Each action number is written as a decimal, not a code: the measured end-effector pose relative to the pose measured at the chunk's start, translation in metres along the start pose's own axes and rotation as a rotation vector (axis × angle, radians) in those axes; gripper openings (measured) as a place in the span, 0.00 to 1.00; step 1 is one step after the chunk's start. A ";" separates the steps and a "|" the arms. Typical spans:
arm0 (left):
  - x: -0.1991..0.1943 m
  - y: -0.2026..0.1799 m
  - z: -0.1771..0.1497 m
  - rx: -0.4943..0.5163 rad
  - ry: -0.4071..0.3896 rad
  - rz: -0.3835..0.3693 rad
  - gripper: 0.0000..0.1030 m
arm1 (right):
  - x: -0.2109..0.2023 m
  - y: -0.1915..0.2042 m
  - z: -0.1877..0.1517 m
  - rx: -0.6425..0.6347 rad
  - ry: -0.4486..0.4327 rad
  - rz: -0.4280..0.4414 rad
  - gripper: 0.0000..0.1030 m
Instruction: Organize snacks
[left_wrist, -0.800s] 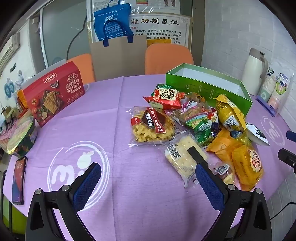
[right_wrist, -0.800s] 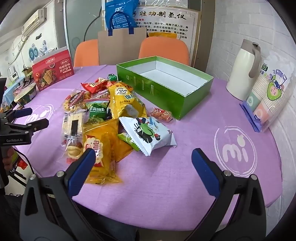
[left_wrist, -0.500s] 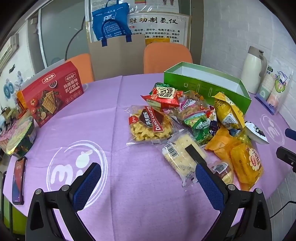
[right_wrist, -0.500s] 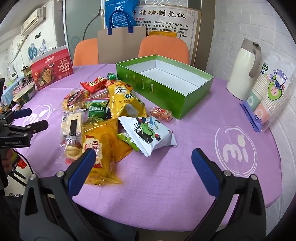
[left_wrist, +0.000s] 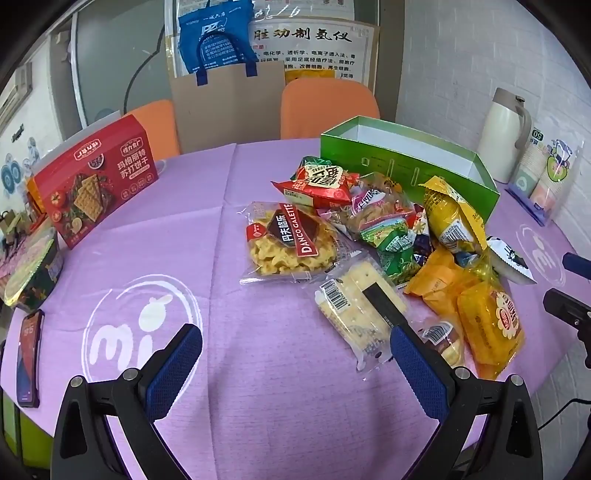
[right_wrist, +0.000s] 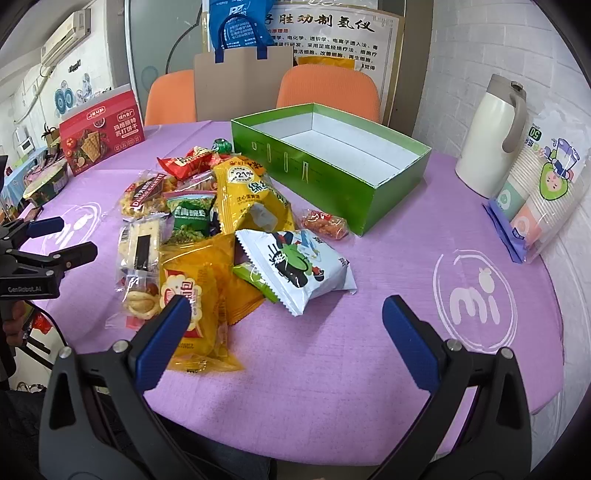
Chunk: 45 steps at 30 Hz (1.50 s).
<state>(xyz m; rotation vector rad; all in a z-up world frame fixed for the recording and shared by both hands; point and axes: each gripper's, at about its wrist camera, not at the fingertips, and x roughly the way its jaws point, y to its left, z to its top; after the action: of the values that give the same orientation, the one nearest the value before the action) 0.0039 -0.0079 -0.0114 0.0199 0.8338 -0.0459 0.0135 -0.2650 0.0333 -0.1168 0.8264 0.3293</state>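
Observation:
A pile of snack packets lies on the purple tablecloth beside an empty green box (right_wrist: 332, 155), which also shows in the left wrist view (left_wrist: 406, 162). The pile includes a Danco Galette waffle pack (left_wrist: 291, 240), a cracker pack (left_wrist: 358, 302), a yellow bag (right_wrist: 251, 192), a white cartoon bag (right_wrist: 295, 266) and an orange pack (right_wrist: 188, 317). My left gripper (left_wrist: 295, 365) is open and empty, low over the cloth in front of the crackers. My right gripper (right_wrist: 286, 328) is open and empty, just in front of the white bag.
A red biscuit box (left_wrist: 92, 181) stands at the far left. A phone (left_wrist: 29, 354) lies at the left table edge. A white thermos (right_wrist: 491, 136) and a sleeve of paper cups (right_wrist: 543, 195) stand at the right. Two orange chairs stand behind the table.
Both grippers have drifted slightly forward toward the snack pile. Both stay open and nothing on the table has moved.

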 end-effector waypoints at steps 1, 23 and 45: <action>0.001 0.000 0.000 0.000 0.000 -0.001 1.00 | 0.000 0.000 0.000 0.001 0.001 -0.001 1.00; -0.003 -0.004 0.000 0.010 -0.005 -0.012 1.00 | 0.003 0.004 -0.003 0.001 0.007 -0.001 1.00; -0.005 -0.010 -0.005 0.042 0.000 -0.085 1.00 | 0.006 0.005 -0.014 -0.009 0.000 0.051 1.00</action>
<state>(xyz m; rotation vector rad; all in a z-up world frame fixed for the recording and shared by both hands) -0.0036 -0.0171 -0.0106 0.0244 0.8337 -0.1435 0.0062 -0.2616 0.0195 -0.1041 0.8291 0.3805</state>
